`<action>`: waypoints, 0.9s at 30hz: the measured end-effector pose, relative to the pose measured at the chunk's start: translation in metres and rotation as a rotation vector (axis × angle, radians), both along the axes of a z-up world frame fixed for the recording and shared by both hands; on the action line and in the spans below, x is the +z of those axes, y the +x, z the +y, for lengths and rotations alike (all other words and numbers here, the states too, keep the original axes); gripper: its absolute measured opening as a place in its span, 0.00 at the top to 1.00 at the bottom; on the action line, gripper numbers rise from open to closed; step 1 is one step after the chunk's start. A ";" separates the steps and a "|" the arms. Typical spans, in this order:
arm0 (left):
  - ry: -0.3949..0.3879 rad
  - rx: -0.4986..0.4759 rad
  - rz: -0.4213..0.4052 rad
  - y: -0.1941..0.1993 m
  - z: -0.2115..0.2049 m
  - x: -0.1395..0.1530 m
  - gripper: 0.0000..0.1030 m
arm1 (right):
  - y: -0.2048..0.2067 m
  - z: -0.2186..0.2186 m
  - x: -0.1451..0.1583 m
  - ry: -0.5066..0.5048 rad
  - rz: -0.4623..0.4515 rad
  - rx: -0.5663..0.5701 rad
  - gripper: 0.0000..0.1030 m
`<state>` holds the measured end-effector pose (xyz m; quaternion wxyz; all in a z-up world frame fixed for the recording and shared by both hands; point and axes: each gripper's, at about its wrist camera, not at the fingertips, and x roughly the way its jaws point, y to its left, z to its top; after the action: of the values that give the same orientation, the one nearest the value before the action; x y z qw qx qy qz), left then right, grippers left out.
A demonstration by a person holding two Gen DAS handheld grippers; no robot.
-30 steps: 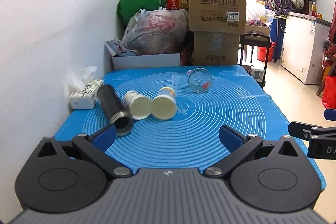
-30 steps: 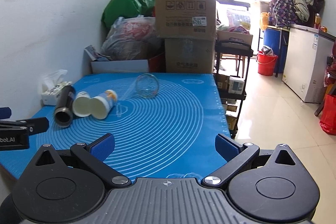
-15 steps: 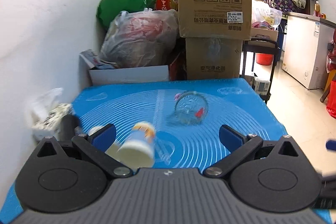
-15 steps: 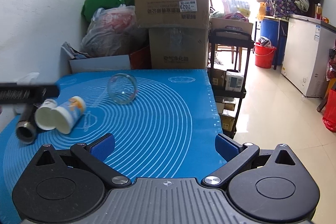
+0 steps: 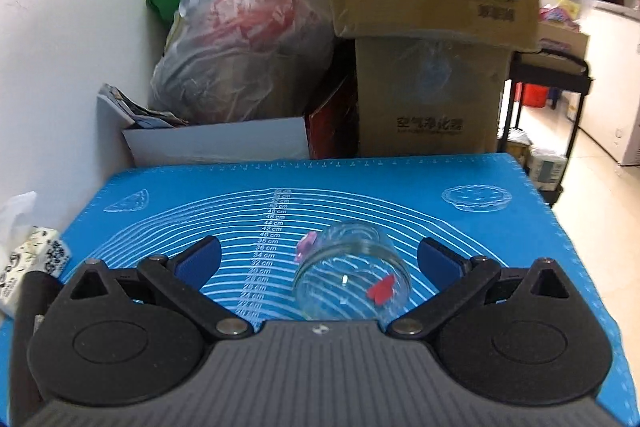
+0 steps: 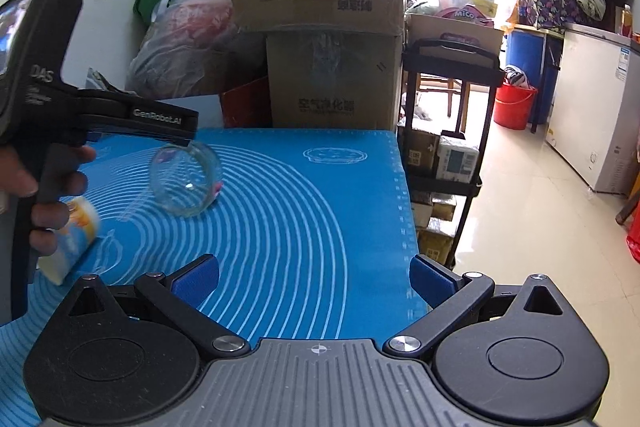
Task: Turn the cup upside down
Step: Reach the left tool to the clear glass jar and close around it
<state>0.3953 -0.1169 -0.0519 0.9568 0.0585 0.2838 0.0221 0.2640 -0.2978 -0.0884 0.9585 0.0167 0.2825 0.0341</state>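
A clear glass cup (image 5: 352, 279) lies on its side on the blue mat (image 5: 500, 227), its open mouth toward me. It has small red and pink marks on it. My left gripper (image 5: 318, 261) is open, and the cup lies between its blue fingertips without touching them. In the right wrist view the same cup (image 6: 186, 183) lies left of centre, under the left gripper's fingers (image 6: 160, 121). My right gripper (image 6: 314, 277) is open and empty, low over the mat's near right part.
A white paper cup with orange print (image 6: 74, 239) lies on its side at the left, behind the hand. A tissue pack (image 5: 28, 267) sits at the mat's left edge. Cardboard boxes (image 5: 432, 27) and bags (image 5: 248, 51) stand behind the table. The mat's right edge (image 6: 404, 203) drops to the floor.
My left gripper has moved forward and right, from the row of lying cups to the glass cup, which now lies between its fingers. My right gripper has moved forward a little.
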 end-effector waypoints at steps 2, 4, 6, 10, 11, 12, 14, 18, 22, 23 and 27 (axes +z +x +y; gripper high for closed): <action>0.009 0.005 0.018 0.017 -0.002 -0.008 0.00 | 0.015 -0.001 -0.004 0.005 0.007 -0.002 0.00; 0.006 0.020 0.048 0.030 -0.001 -0.018 0.00 | 0.028 -0.003 -0.007 0.017 0.013 0.001 0.00; -0.013 0.023 0.080 0.040 0.001 -0.026 0.00 | 0.038 -0.004 -0.011 0.020 0.014 0.000 0.00; 0.012 0.005 0.123 0.054 -0.002 -0.039 0.01 | 0.049 -0.005 -0.016 0.034 0.020 0.002 0.00; 0.019 0.000 0.134 0.056 -0.002 -0.042 0.02 | 0.050 -0.005 -0.018 0.036 0.022 0.004 0.00; 0.017 -0.005 0.146 0.057 -0.002 -0.046 0.05 | 0.051 -0.005 -0.019 0.037 0.025 0.006 0.00; -0.015 -0.021 0.175 0.057 0.000 -0.049 0.17 | 0.051 -0.005 -0.021 0.041 0.030 0.007 0.00; 0.010 -0.035 0.173 0.052 -0.004 -0.049 0.18 | 0.049 -0.006 -0.020 0.039 0.031 0.006 0.00; -0.008 -0.028 0.188 0.044 0.001 -0.047 0.18 | 0.046 -0.006 -0.015 0.032 0.029 0.002 0.00; -0.016 -0.034 0.196 0.041 0.002 -0.045 0.18 | 0.044 -0.006 -0.014 0.032 0.029 0.000 0.00; -0.004 -0.059 0.158 0.015 0.002 -0.027 0.18 | 0.032 -0.005 -0.006 0.034 0.027 -0.004 0.00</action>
<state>0.4106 -0.1144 -0.0792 0.9319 0.0665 0.3565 -0.0114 0.2958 -0.3031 -0.0947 0.9542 0.0342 0.2948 0.0367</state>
